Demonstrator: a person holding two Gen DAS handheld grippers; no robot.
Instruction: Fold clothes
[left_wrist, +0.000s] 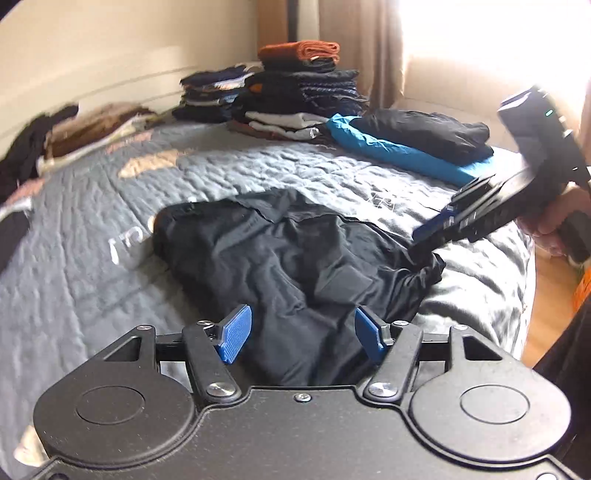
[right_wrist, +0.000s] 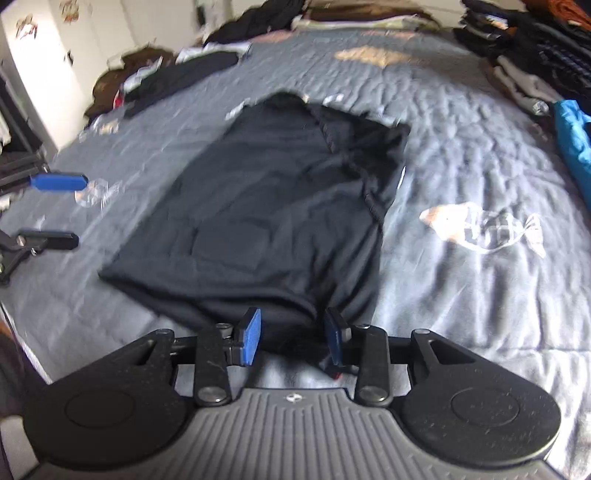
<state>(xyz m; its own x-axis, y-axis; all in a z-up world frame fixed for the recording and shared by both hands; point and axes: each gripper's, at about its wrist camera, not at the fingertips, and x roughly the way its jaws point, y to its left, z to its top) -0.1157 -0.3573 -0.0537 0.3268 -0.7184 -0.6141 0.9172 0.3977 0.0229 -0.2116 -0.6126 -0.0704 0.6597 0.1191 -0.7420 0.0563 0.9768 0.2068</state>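
My left gripper (left_wrist: 301, 332) gapes over the black shirt (right_wrist: 266, 206); my right gripper (right_wrist: 291, 339) gapes at its bunched corner; I'd pinch edges cleanly, keeping layers flat

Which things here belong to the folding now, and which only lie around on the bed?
In use:
black garment
left gripper, open
right gripper, open

Lying about:
folded stacks
blue garment
loose clothes
grey quilt
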